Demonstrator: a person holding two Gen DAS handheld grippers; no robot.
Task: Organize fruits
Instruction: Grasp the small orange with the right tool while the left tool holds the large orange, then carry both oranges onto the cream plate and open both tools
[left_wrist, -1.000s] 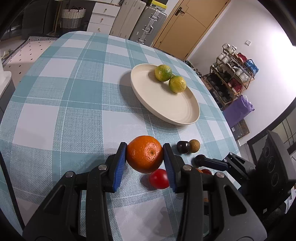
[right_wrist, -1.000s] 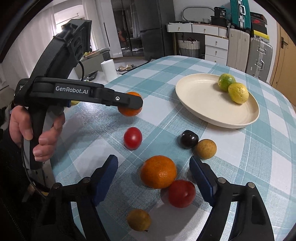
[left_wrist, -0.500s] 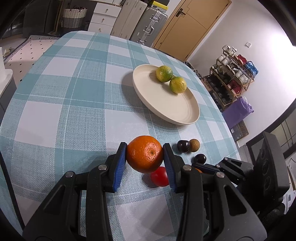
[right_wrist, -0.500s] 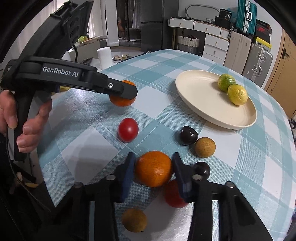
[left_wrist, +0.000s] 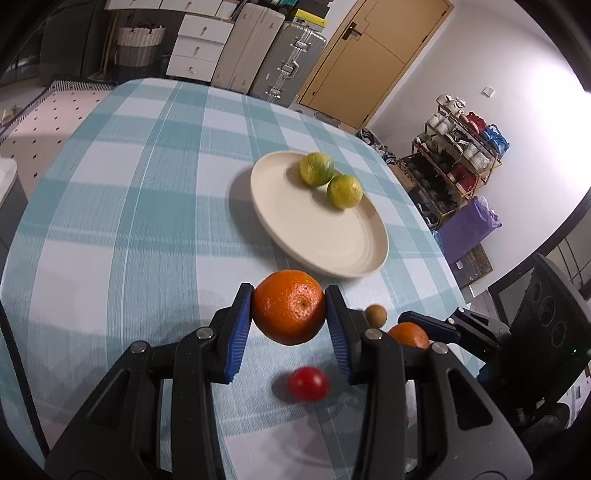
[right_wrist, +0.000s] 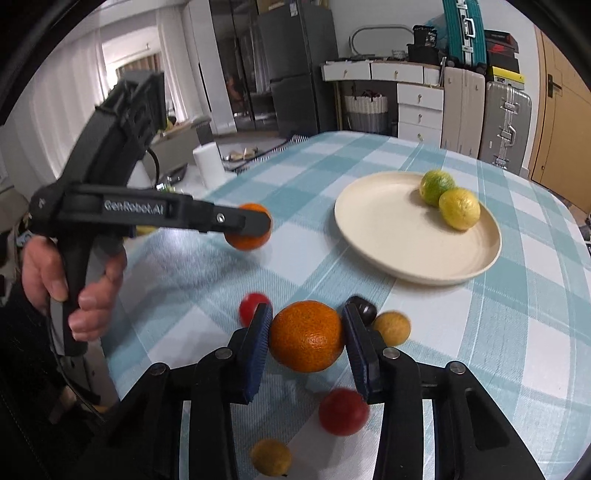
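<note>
My right tongs (right_wrist: 306, 341) clamp an orange (right_wrist: 306, 339) near the table's (left_wrist: 122, 229) close edge; my left tongs (left_wrist: 289, 317) clamp another orange (left_wrist: 289, 312), both angled down. Farther in, the cream plate (left_wrist: 288, 218) holds two green-yellow citrus fruits (left_wrist: 328, 179).

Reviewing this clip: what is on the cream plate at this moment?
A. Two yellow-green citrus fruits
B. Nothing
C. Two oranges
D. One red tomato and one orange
A: the cream plate holds only the two yellow-green citrus fruits, sitting side by side, while each orange is still gripped in a claw short of the plate.
</note>
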